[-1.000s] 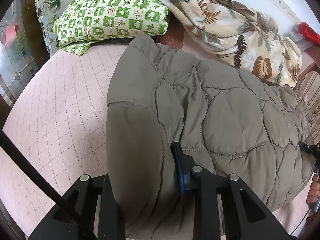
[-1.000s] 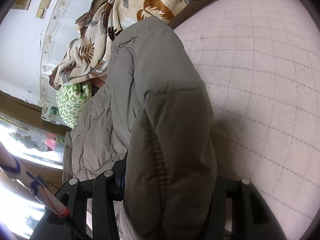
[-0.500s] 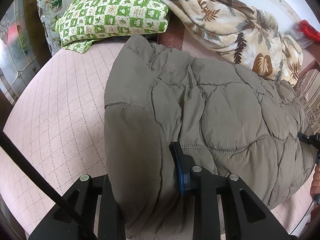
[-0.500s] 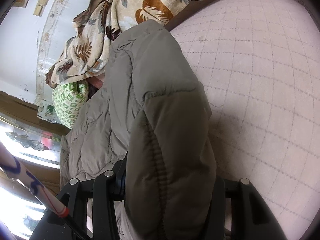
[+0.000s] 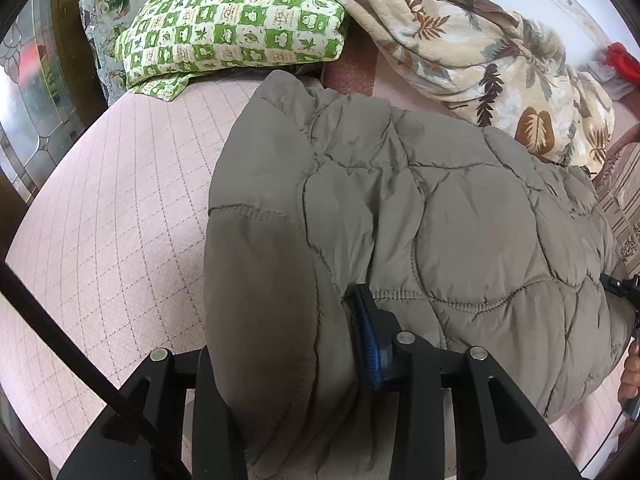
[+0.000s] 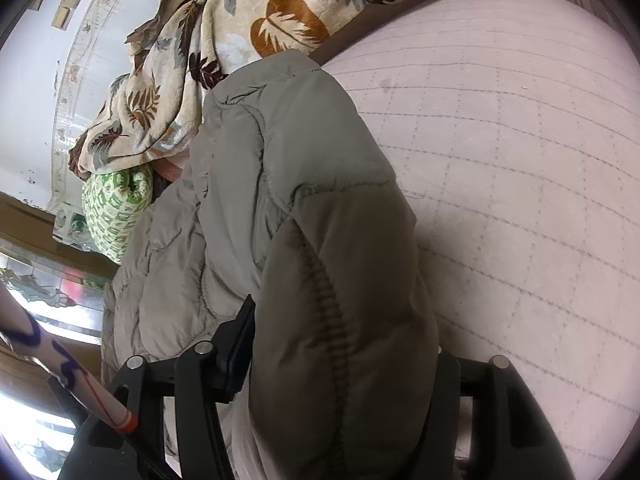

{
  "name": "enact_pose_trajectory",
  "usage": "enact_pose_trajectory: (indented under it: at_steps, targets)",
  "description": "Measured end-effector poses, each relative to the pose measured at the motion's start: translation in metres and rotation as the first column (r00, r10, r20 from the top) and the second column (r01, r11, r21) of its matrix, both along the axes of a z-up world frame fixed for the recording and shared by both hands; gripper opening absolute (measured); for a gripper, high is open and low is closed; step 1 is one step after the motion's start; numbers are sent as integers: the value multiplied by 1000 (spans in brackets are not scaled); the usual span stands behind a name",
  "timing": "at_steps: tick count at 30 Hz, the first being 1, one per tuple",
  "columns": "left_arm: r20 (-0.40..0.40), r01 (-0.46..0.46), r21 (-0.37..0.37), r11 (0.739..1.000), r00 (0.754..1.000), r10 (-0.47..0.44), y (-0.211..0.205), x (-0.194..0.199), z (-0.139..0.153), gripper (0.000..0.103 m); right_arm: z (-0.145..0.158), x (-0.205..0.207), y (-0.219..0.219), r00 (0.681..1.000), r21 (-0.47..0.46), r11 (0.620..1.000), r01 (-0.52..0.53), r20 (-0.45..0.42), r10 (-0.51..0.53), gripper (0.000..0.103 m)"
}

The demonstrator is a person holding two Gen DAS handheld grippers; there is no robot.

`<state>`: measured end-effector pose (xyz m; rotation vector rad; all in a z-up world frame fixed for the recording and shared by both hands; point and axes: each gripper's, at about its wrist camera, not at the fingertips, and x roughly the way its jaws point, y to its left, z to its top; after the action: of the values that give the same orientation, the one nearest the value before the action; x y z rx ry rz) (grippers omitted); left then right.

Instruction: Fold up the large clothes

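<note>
A grey-green quilted puffer jacket (image 5: 420, 208) lies folded across the pink bed. My left gripper (image 5: 284, 340) has the jacket's thick near-left edge bulging between its fingers, and the blue pad (image 5: 366, 340) still touches the fabric while the jaws are opening. In the right wrist view the jacket (image 6: 280, 140) runs away from me, and its other padded end fills my right gripper (image 6: 344, 344). The right jaws are opening too, with fabric still against both fingers.
The pink quilted bed cover (image 5: 120, 220) spreads out left of the jacket and also right of it (image 6: 520, 160). A green checked pillow (image 5: 232, 32) and a leaf-print blanket (image 5: 480, 52) lie beyond. A person's hand (image 5: 630, 372) shows at the right edge.
The jacket has sunk a little flatter onto the bed. The right wrist view has tipped slightly, and the fabric between both pairs of fingers bulges a bit wider.
</note>
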<state>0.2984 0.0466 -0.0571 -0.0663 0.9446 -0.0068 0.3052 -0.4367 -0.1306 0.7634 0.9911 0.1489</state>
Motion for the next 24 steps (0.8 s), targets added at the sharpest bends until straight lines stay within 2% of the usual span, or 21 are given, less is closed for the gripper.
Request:
enact_pose_trajectory:
  at_steps: [5, 8, 10, 11, 12, 16, 20, 21, 24]
  targets:
    - [1, -1, 3, 1000, 1000, 1, 2, -7, 0, 36, 3, -12, 5, 1000, -21, 1000, -5, 4, 5, 56]
    - [-2, -1, 1, 1000, 1000, 1, 4, -10, 2, 36, 8, -18, 8, 1000, -39, 999, -9, 4, 9, 56]
    - [-4, -19, -13, 1000, 1000, 19, 7, -12, 6, 38, 10, -18, 10, 1000, -75, 997, -5, 3, 5, 61]
    - [-4, -29, -26, 999, 1000, 29, 9, -13, 8, 38, 11, -18, 11, 1000, -103, 995, 15, -4, -15, 68]
    - [-7, -42, -44, 998, 999, 42, 12, -14, 11, 40, 14, -18, 12, 999, -134, 990, 39, -6, -40, 70]
    - [-22, -73, -99, 992, 997, 72, 24, -22, 17, 43, 34, -25, 21, 996, -262, 961, 91, 24, -88, 72]
    - [-13, -75, -145, 987, 997, 74, 36, -33, 23, 43, 54, -42, 14, 989, -258, 955, 146, 70, -132, 73]
    - [-14, -76, -150, 986, 997, 74, 37, -34, 23, 43, 59, -48, 12, 985, -261, 951, 167, 85, -150, 77]
    - [-25, -83, -133, 988, 996, 80, 37, -30, 19, 45, 83, -66, 7, 967, -309, 919, 244, 152, -206, 82]
